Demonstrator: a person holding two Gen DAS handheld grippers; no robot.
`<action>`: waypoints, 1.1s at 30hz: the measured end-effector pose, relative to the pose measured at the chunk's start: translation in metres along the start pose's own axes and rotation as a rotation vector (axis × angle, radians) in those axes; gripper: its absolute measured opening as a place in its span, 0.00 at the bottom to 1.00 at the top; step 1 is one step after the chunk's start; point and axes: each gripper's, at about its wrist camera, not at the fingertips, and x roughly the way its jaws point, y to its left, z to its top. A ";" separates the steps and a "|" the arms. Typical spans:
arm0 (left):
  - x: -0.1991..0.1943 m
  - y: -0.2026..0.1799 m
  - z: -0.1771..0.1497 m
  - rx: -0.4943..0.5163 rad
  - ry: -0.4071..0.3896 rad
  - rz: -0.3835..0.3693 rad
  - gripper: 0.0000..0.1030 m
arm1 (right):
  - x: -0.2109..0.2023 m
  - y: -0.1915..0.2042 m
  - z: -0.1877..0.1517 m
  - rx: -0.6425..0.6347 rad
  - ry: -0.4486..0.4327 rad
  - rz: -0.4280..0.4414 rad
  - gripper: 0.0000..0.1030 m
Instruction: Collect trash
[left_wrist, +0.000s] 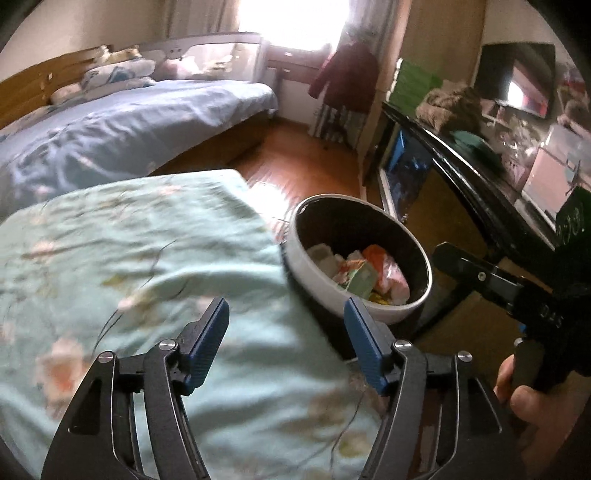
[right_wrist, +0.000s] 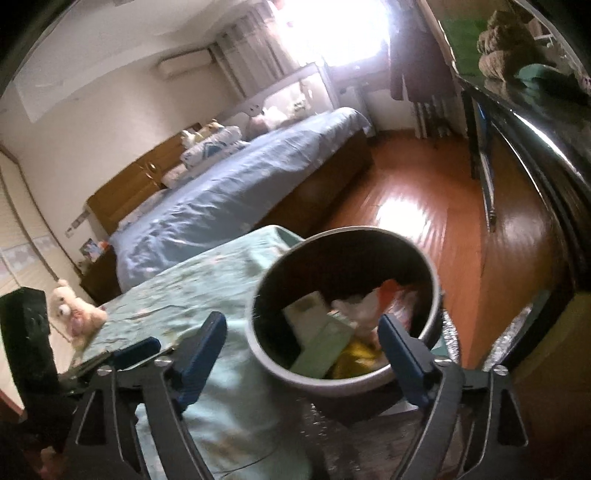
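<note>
Above the green floral cloth (left_wrist: 147, 258), both grippers' fingers (left_wrist: 207, 343) (right_wrist: 201, 343) stand wide apart and empty, the trash-filled bin (right_wrist: 258, 332) just ahead of them.

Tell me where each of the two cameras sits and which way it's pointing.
Left wrist: on the left gripper, looking down over the green quilt toward the bin; its open fingers, the right gripper and a hand show.
Right wrist: on the right gripper, looking down into the bin; its open fingers show.
Shared: bin, quilt, blue bed.
</note>
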 end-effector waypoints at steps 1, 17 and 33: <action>-0.006 0.005 -0.004 -0.010 -0.004 0.011 0.64 | -0.003 0.008 -0.005 -0.006 -0.003 0.004 0.87; -0.108 0.041 -0.046 -0.037 -0.232 0.156 0.79 | -0.044 0.083 -0.043 -0.137 -0.105 -0.010 0.96; -0.131 0.057 -0.069 -0.025 -0.421 0.389 1.00 | -0.055 0.122 -0.054 -0.303 -0.332 -0.080 1.00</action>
